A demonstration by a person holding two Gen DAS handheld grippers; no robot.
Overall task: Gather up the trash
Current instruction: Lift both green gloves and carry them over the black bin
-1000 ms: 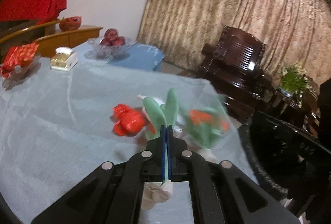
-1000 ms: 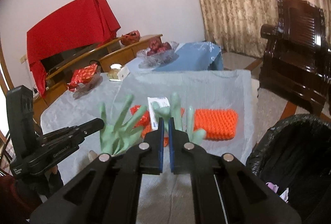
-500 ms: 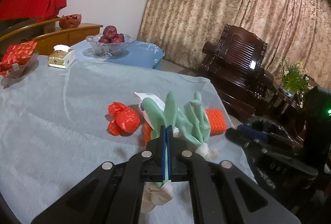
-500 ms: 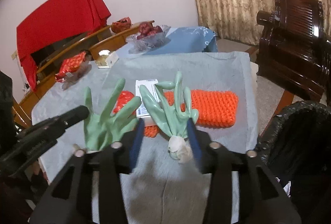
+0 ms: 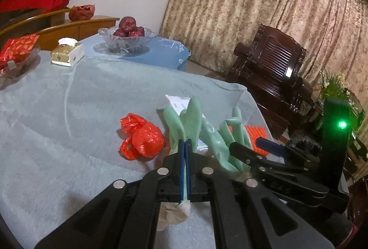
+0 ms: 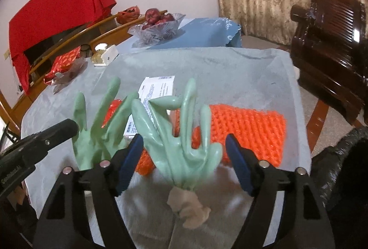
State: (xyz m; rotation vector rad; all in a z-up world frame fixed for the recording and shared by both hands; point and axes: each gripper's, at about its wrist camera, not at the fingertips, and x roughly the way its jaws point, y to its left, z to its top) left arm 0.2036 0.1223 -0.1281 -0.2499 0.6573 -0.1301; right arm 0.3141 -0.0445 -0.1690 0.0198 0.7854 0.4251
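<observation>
Two green gloves over the table!
Our left gripper (image 5: 185,145) pinches one green glove (image 5: 184,120); our right gripper (image 6: 184,154) gapes wide around the other glove (image 6: 181,134), orange mesh (image 6: 248,127) behind.

Left gripper (image 5: 185,145) clamped on a green glove (image 5: 184,120)

The blue pads are pinched together on the glove, whose fingers stand up above the tips while its pale cuff hangs below. Just left of the tips lies a crumpled red plastic bag (image 5: 141,136) on the grey tablecloth (image 5: 69,111). To the right, a second green glove (image 5: 230,141) sits by the right gripper (image 5: 250,148), whose fingers are spread, with an orange mesh (image 5: 257,136) behind.
</observation>
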